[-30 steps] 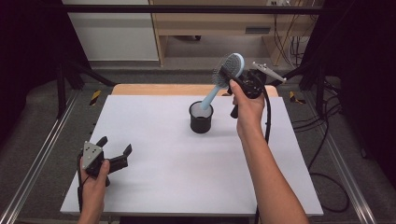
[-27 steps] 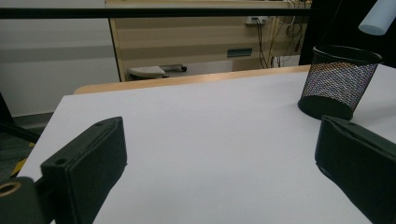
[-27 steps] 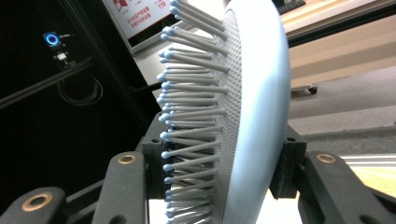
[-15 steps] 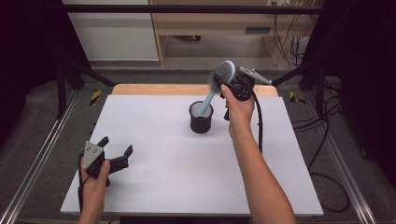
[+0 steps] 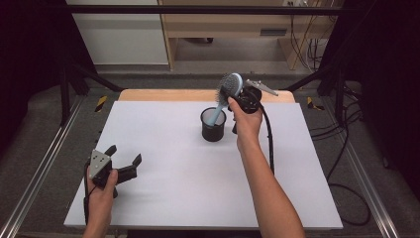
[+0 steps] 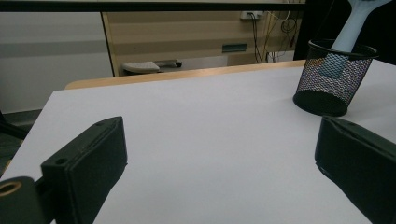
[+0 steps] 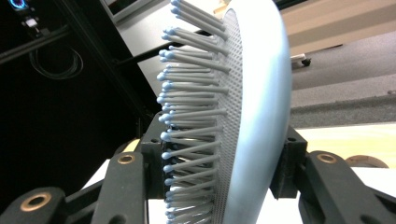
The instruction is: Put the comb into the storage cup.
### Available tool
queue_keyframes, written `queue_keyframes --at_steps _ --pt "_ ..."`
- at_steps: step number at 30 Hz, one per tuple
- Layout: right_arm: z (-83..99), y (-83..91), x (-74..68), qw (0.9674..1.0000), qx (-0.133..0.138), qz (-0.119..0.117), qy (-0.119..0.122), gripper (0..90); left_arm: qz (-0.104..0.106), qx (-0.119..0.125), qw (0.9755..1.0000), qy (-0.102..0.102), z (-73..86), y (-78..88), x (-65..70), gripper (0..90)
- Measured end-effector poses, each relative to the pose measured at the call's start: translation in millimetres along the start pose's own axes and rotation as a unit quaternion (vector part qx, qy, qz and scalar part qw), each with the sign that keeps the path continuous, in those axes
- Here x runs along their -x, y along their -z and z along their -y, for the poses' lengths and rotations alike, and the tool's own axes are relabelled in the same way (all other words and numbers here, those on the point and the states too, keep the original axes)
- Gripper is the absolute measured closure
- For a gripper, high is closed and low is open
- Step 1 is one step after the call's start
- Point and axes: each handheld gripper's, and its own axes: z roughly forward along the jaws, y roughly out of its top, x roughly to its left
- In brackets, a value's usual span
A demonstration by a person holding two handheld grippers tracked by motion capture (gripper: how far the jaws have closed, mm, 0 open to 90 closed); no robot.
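Gripping: right gripper (image 5: 236, 97) is clamped on the head of the light-blue hairbrush (image 5: 229, 89); handle tip is inside the black mesh cup (image 5: 213, 125), far centre of the white table (image 5: 173, 198).
Idle tongs: left gripper (image 5: 125, 159) hangs wide apart, holding nothing, near left.
Risk: tilted handle may lever the light cup over.
Cause: releasing while the heavy head leans right.

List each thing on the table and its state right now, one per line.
Hairbrush: tilted, handle end down inside the cup, head clamped.
Mesh cup: upright on the white table.
Right claw: shut on the hairbrush head.
Left claw: open, holding nothing.
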Motion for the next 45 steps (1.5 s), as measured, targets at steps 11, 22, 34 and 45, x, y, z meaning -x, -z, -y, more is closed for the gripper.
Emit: queue_keyframes --at_steps 11,22,34,45 --pt "11.9 -6.7 4.5 0.9998 -0.012 0.014 -0.002 51.2 -0.002 -0.002 1.0000 -0.001 0.9 -1.0 -1.2 2.5" --pt "17.3 -10.2 7.2 0.9998 -0.014 0.017 0.002 51.0 0.001 -0.006 1.0000 -0.006 2.4 -2.3 1.9 2.6" --pt "26.5 -16.7 7.9 0.9996 -0.022 0.014 0.002 50.9 0.000 -0.005 1.0000 -0.004 2.3 -2.9 1.2 2.9" --pt "27.5 -16.6 6.8 0.9996 -0.025 0.009 0.002 50.8 0.000 -0.003 1.0000 -0.003 1.7 -2.4 0.4 2.9"
